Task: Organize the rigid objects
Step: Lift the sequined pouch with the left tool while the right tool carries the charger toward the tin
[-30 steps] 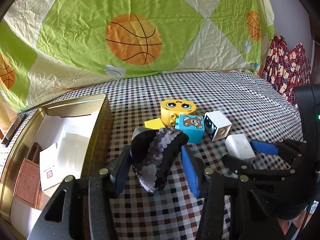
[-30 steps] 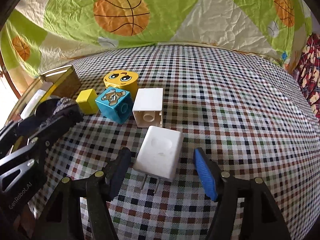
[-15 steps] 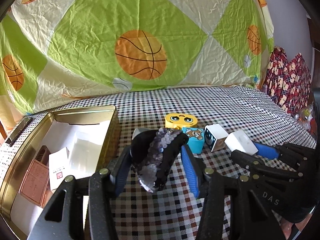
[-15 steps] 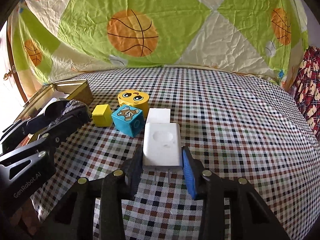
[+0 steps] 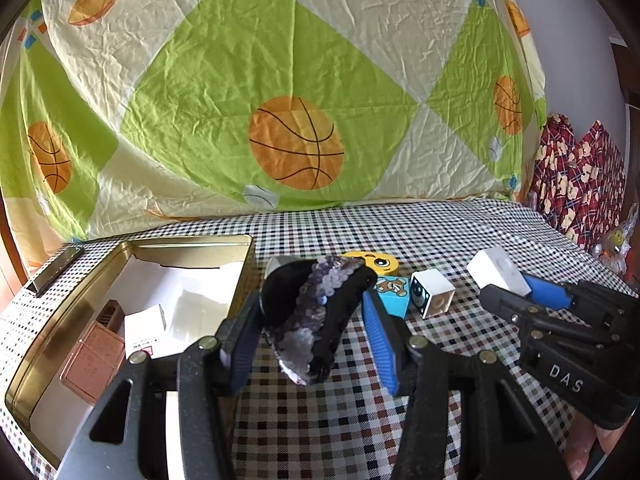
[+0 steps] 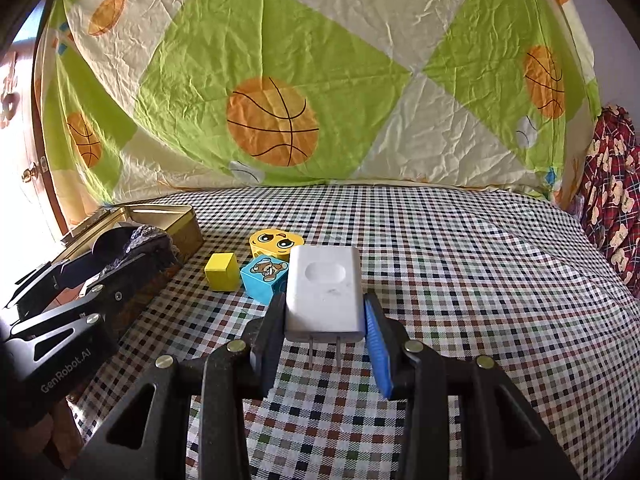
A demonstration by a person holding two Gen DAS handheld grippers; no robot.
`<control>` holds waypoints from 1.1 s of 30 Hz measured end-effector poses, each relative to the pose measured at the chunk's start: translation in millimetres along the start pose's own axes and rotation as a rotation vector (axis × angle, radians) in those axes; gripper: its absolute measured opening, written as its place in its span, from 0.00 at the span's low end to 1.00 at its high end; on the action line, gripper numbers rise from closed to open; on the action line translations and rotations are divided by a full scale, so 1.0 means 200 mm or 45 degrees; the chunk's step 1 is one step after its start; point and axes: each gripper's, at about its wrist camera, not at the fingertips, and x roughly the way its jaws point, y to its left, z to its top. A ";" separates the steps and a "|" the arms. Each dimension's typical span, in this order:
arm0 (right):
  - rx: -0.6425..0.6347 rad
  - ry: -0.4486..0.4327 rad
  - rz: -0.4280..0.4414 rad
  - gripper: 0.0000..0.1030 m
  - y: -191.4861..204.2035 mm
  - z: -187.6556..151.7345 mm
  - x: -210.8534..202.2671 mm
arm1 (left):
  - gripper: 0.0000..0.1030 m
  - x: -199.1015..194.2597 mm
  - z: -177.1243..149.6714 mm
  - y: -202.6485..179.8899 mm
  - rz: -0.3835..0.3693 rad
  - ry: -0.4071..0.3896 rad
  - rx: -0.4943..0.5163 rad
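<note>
My left gripper [image 5: 310,326] is shut on a black sequined hair clip [image 5: 316,312] and holds it above the checked cloth, just right of the gold tin [image 5: 52,332]. My right gripper [image 6: 324,320] is shut on a white plug charger [image 6: 324,292], lifted, prongs pointing back; the charger also shows in the left wrist view [image 5: 498,272]. On the cloth lie a yellow face block [image 6: 274,242], a blue bear block [image 6: 264,276], a small yellow cube [image 6: 221,271] and a white eye block [image 5: 432,294].
The open gold tin holds white paper [image 5: 184,292] and a pink box [image 5: 94,362]. A basketball-print sheet [image 6: 280,80] hangs behind the table. Red patterned fabric [image 6: 612,200] lies at the right edge.
My right gripper closed on the white charger and lifted it off the cloth. Both grippers rose and tilted up; the left still holds the hair clip.
</note>
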 end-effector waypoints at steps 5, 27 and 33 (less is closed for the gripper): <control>-0.008 -0.033 -0.002 0.39 0.01 0.00 -0.02 | 0.48 -0.03 -0.01 0.00 0.004 -0.023 0.000; -0.009 -0.218 -0.008 0.39 0.00 -0.02 -0.17 | 0.48 -0.14 -0.03 0.02 0.029 -0.119 -0.015; -0.002 -0.249 -0.004 0.39 0.00 -0.02 -0.19 | 0.48 -0.17 -0.04 0.02 0.037 -0.143 -0.019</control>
